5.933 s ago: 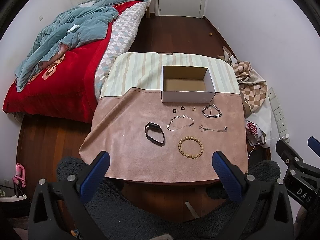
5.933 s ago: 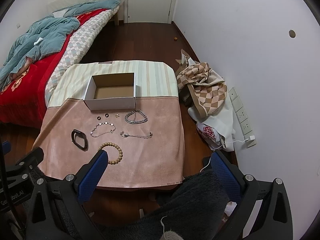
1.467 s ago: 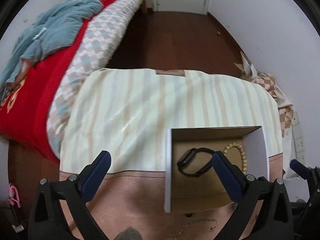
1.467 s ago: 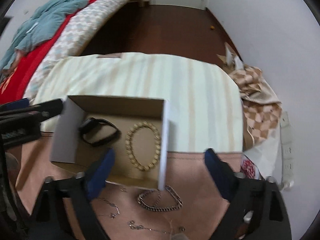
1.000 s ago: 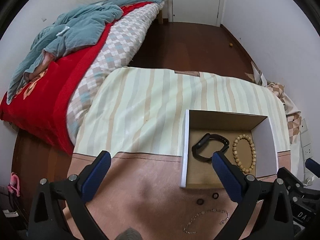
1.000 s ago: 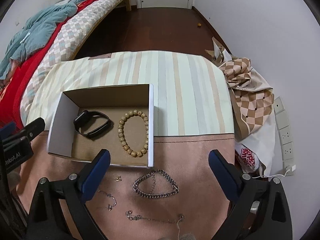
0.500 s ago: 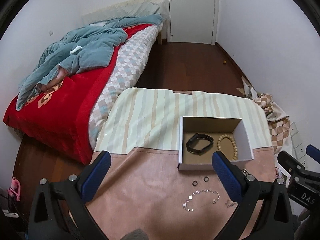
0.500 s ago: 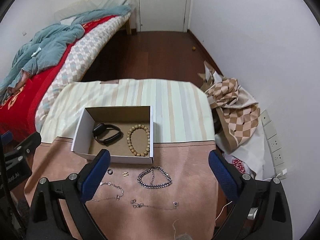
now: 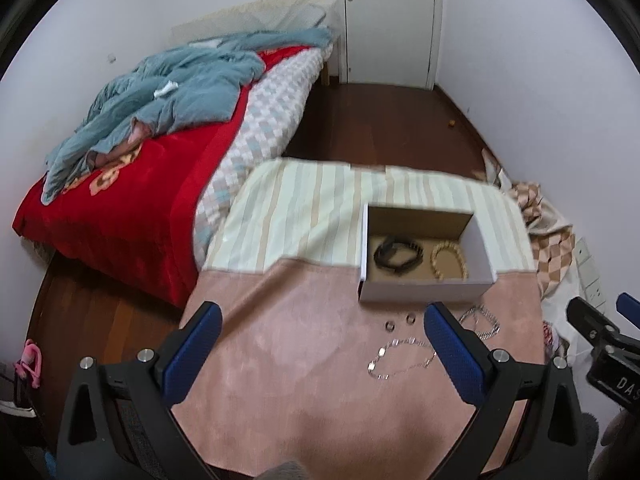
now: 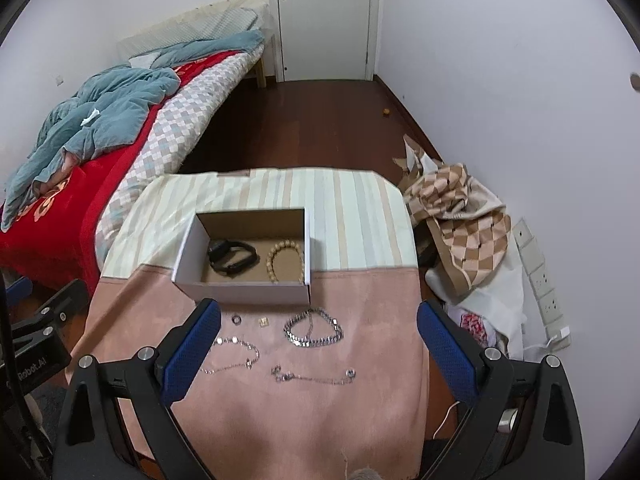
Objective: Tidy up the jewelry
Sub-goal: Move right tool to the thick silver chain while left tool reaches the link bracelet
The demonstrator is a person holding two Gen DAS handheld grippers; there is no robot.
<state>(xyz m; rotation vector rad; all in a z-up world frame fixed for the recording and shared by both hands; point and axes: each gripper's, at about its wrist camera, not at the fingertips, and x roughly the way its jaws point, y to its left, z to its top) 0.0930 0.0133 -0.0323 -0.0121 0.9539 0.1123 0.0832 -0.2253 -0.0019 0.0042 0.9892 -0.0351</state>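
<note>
Left tongs [image 9: 320,340] held above the near part of the table [image 9: 280,360]; blue pads spread wide, nothing between them. Right tongs [image 10: 318,340] likewise spread wide and empty, seen at the far right edge of the left view.

Around: a bed with a red cover [image 9: 120,208] and a crumpled teal quilt [image 9: 168,92] lies far left of both tongs; a white door [image 10: 324,20] stands far ahead; a checkered brown cloth heap [image 10: 464,216] and wall sockets [image 10: 540,280] are to the right. Nothing stands between either pair of tongs and the jewelry.

The table is covered by a matte pink cloth on the near half and a pale striped cloth [image 10: 352,208] beyond. An open white cardboard box [image 10: 244,292], brown inside, sits ahead of the right tongs across the seam of the two cloths. Inside it lie a black wristband [image 10: 230,258] on the left and a ring of tan wooden beads [image 10: 286,262] on the right, apart.

Just past the right pads, on the pink cloth: a small dark ring [image 10: 237,320], a tiny gold piece [image 10: 263,321], a heavy silver link chain [image 10: 314,332], a thin silver disc bracelet [image 10: 236,354] partly hidden by the left pad, and a fine silver chain [image 10: 314,376] nearest the tongs.

Bare pink cloth is seen left of the box and toward the near edge.
</note>
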